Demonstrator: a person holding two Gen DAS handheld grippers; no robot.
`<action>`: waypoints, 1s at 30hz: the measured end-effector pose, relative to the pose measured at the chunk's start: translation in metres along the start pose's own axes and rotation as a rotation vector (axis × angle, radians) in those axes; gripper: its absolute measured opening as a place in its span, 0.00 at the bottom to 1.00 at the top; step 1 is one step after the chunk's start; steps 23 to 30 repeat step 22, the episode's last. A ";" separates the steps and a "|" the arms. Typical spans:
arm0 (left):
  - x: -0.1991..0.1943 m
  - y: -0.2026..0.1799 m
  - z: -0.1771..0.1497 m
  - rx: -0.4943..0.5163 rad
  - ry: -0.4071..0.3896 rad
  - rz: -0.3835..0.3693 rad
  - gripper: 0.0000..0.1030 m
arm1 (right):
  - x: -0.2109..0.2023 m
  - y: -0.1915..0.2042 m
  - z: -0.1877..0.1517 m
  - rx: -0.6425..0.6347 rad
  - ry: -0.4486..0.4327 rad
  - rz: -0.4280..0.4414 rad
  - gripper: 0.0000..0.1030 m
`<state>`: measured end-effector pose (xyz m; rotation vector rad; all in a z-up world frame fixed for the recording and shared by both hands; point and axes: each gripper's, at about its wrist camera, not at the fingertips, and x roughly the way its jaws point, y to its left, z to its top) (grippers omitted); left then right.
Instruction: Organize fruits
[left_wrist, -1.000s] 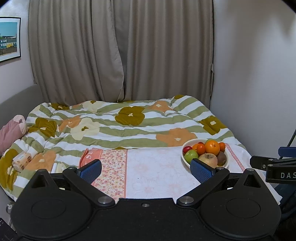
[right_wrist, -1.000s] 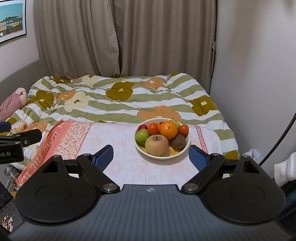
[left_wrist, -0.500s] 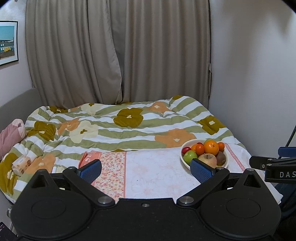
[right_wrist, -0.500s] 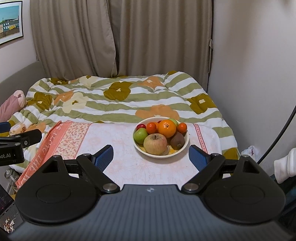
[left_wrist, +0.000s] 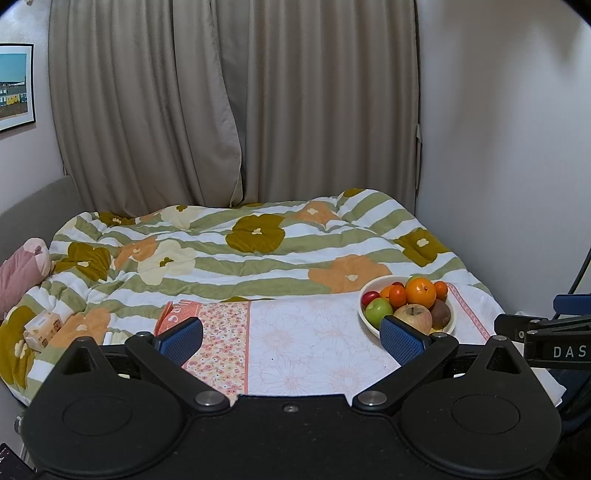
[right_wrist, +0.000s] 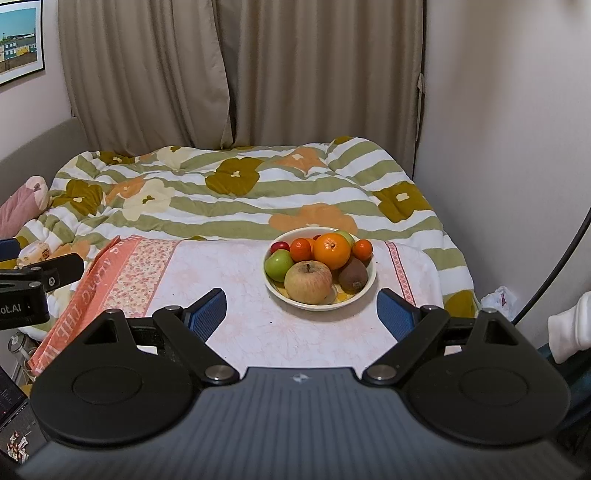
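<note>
Both tongs gape wide, holding nothing: left gripper; right gripper; only the right view shows the bowl whole.

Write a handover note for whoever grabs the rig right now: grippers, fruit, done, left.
Left gripper: open, empty, short of the cloth.
Right gripper: open, empty, facing the bowl.
Fruit: all piled in the bowl on the cloth: big apple in front, green apple, orange, kiwi, small red and orange ones behind.
Done: nothing taken out.
Left: all the sorting.
</note>
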<state>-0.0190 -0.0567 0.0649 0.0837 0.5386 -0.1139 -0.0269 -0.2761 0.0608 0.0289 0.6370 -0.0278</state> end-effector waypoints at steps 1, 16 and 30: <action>0.000 0.000 0.000 -0.002 0.001 -0.002 1.00 | 0.000 0.000 0.000 0.001 0.000 -0.001 1.00; 0.006 -0.001 0.001 -0.015 0.000 0.005 1.00 | 0.004 -0.004 0.000 0.009 0.005 -0.002 1.00; 0.016 -0.001 0.001 -0.007 0.017 0.011 1.00 | 0.017 -0.004 -0.001 0.012 0.035 0.008 1.00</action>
